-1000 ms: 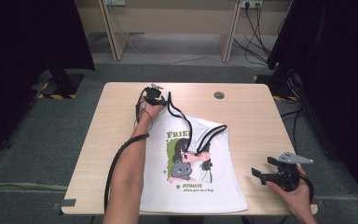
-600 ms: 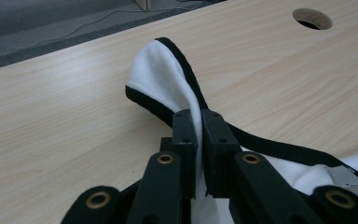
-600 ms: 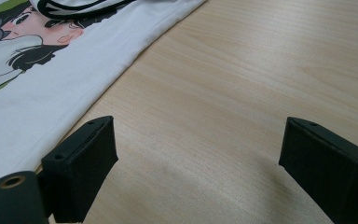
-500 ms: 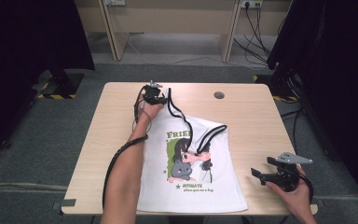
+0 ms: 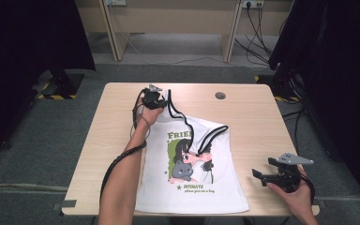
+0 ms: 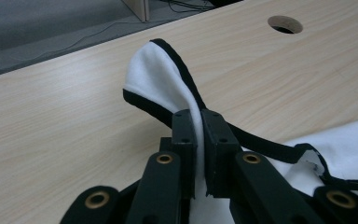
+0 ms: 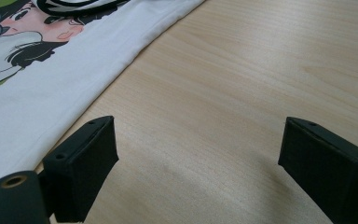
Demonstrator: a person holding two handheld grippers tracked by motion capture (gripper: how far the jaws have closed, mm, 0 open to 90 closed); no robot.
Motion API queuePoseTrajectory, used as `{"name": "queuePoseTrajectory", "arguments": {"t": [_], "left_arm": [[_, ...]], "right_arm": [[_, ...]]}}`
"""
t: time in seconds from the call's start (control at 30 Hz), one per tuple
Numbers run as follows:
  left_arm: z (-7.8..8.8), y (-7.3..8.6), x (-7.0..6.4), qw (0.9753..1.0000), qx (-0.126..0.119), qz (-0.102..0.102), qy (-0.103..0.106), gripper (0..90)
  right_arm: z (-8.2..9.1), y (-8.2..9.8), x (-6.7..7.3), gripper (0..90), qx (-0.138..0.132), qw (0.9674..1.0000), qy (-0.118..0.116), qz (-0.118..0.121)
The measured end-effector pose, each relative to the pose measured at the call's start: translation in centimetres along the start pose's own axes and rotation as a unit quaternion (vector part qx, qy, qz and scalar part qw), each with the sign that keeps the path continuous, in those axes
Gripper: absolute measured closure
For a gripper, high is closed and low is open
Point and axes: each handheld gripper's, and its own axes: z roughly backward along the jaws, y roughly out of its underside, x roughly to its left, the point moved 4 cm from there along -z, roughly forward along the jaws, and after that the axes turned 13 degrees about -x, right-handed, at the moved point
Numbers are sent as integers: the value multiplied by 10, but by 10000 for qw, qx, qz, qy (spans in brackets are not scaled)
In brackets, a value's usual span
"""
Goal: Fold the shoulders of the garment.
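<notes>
A white sleeveless top (image 5: 192, 187) with black trim and a cartoon print lies on the wooden table (image 5: 253, 117). My left gripper (image 5: 161, 97) is shut on one black-edged shoulder strap (image 6: 161, 74) and holds it pulled toward the table's far left, lifted a little off the wood. The other strap (image 5: 211, 136) lies folded over the print. My right gripper (image 5: 258, 177) stands open near the table's front right, beside the top's hem edge (image 7: 98, 88), with bare wood between its jaws.
A round cable hole (image 5: 220, 95) sits in the table near the far edge. Desk legs and cables (image 5: 258, 18) stand on the grey floor beyond. Dark curtains flank both sides. Bare wood lies right of the top.
My left gripper has drawn the strap a little farther away and up, stretching the top's upper left corner. The right gripper has stayed in place.
</notes>
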Motion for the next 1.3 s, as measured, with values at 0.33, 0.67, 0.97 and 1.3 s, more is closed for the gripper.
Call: {"name": "queuePoseTrajectory", "arguments": {"t": [0.33,0.67,0.97,1.3], "left_arm": [[13,10,-14,9999,-117,-103,65,836],[25,20,-32,9990,-342,-258,163,833],[39,26,-40,9984,-360,-391,206,829],[52,35,-50,9978,-420,-471,221,826]], "right_arm": [[0,0,1,117,20,10000,9,48],[-1,0,2,117,28,10000,2,75],[-1,0,2,118,29,10000,7,83],[0,0,3,122,7,9999,39,160]]}}
